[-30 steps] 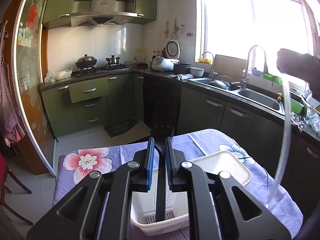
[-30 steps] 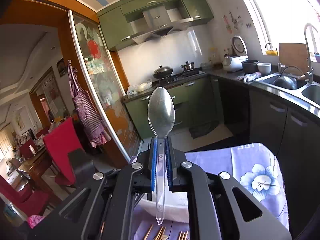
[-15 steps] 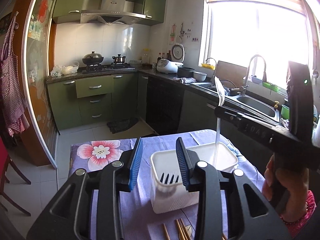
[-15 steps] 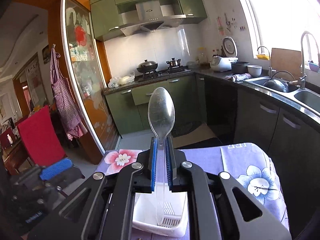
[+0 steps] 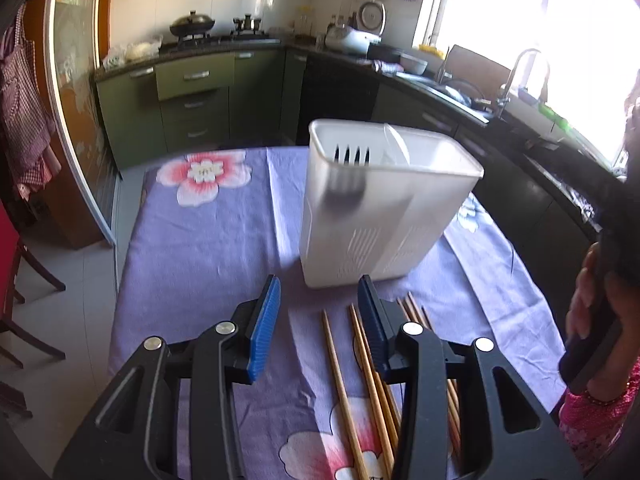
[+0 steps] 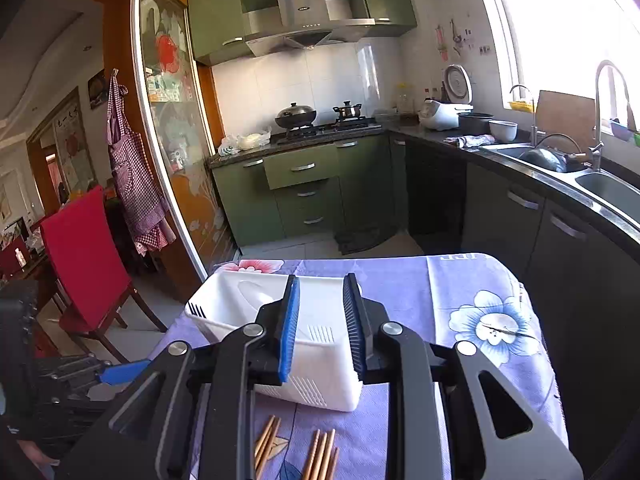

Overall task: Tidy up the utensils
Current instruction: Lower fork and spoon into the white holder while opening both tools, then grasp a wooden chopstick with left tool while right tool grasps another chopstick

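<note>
A white plastic utensil holder [image 5: 384, 204] stands on the purple flowered tablecloth [image 5: 200, 248]. A black fork [image 5: 351, 156] and a clear plastic spoon [image 5: 396, 148] stand inside it. Several wooden chopsticks [image 5: 360, 380] lie on the cloth in front of the holder. My left gripper [image 5: 318, 320] is open and empty, low over the chopsticks. My right gripper [image 6: 318, 320] is open and empty, just above the holder [image 6: 320, 360]. The spoon [image 6: 252, 294] and the fork tines [image 6: 196, 312] show inside it. Chopsticks [image 6: 316, 456] lie below the right gripper.
The table's far edge [image 6: 360, 258] faces green kitchen cabinets [image 6: 304, 188]. A red chair [image 6: 84, 252] stands left of the table. A sink counter [image 6: 560, 176] runs along the right. The left gripper's blue pad [image 6: 120, 372] shows at the lower left of the right wrist view.
The right gripper has let go of the clear spoon, which now stands in the holder, and has opened. The left gripper has opened wide and dropped toward the chopsticks.
</note>
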{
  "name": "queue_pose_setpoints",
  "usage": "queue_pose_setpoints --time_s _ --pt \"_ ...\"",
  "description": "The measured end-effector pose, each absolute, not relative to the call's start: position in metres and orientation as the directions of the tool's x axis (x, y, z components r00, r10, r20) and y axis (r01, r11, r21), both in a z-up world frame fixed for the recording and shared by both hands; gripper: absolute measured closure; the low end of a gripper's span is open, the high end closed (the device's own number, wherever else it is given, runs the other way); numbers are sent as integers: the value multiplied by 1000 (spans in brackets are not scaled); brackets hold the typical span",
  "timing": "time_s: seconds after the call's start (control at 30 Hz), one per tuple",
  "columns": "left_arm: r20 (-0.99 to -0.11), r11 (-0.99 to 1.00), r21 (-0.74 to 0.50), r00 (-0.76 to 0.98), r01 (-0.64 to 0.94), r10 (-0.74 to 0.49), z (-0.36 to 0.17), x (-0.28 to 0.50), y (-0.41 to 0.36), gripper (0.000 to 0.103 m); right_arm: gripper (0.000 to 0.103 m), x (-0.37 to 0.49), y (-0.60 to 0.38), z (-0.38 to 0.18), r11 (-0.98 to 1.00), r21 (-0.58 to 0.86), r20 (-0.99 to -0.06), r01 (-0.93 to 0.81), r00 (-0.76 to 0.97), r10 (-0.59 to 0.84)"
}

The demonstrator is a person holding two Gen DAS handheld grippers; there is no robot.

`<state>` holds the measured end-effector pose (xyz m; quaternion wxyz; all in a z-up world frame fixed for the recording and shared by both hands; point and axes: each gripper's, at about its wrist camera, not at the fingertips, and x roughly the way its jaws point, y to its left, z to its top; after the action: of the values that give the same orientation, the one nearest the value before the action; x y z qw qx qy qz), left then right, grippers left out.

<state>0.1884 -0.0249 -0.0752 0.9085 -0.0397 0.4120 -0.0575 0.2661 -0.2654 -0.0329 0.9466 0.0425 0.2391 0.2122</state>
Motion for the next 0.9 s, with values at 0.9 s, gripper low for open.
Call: queue_pose_setpoints --time_s 0.9 --pt "-952 999 -39 303 36 -48 -165 212 -61 96 62 207 -353 -99 926 181 -652 -331 664 365"
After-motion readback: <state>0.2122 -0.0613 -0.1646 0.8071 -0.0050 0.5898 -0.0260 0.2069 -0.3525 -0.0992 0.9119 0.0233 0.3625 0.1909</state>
